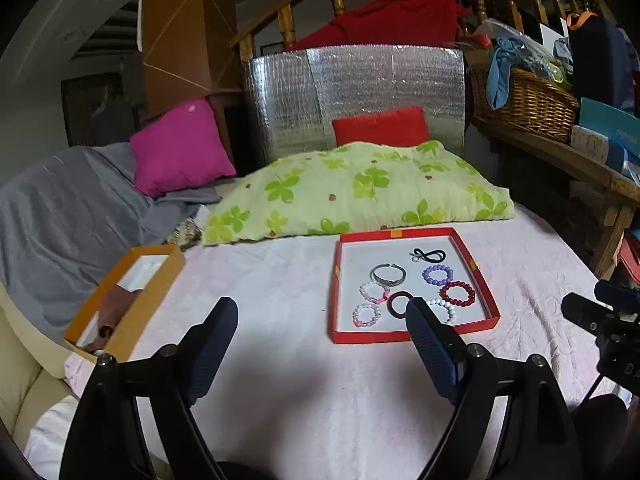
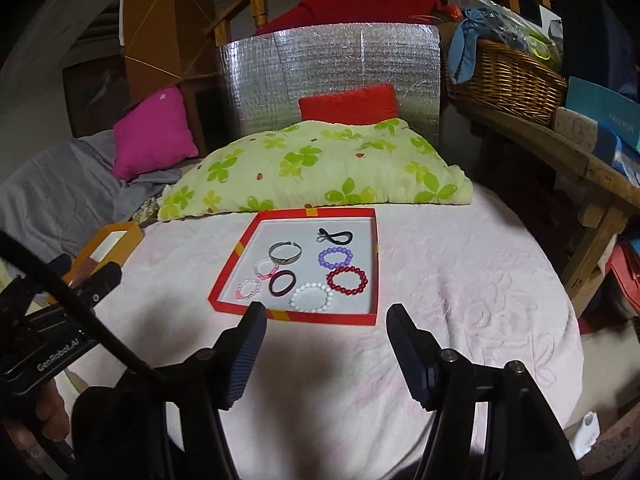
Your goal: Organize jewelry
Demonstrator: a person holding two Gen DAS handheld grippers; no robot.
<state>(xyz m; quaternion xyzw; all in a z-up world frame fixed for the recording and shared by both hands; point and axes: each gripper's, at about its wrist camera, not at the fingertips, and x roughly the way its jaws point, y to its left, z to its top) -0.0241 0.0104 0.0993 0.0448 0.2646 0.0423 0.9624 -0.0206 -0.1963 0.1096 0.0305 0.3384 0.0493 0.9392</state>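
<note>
**Both grippers spread wide over the bed, jewelry in the red tray**

The left gripper (image 1: 320, 312) hangs above the pink bedspread (image 1: 280, 360) with its jaws released and nothing between them. Its right finger (image 1: 428, 344) overlaps the near edge of the red tray (image 1: 416, 336) in the left wrist view; whether it touches the tray cannot be told. The right gripper (image 2: 326, 316) is likewise spread apart and empty, just short of the tray's near wall (image 2: 320, 316).

The tray holds 7 pieces on its white floor:
- a black hair tie (image 2: 335, 235) at the far right corner
- a silver bangle (image 2: 285, 254) to its left, open side facing away
- a purple bead bracelet (image 2: 337, 258) beside the bangle
- a red bead bracelet (image 2: 347, 280) nearer, on the right
- a white bead bracelet (image 2: 311, 297) nearest the right gripper
- a dark maroon ring (image 2: 282, 283) in the middle
- 2 pink-and-white bead bracelets on the left, one (image 2: 265, 269) touching the bangle and the other (image 2: 248, 289) near the front left corner

An orange box (image 1: 124, 300) sits well apart at the bed's left edge, open, with a brownish cloth (image 1: 116, 308) inside. Behind the tray lies a green leaf-print pillow (image 1: 360, 196), with a red cushion (image 1: 380, 126) behind it and a magenta cushion (image 1: 180, 148) further left. A wicker basket (image 1: 528, 104) stands on the wooden shelf at right.
</note>
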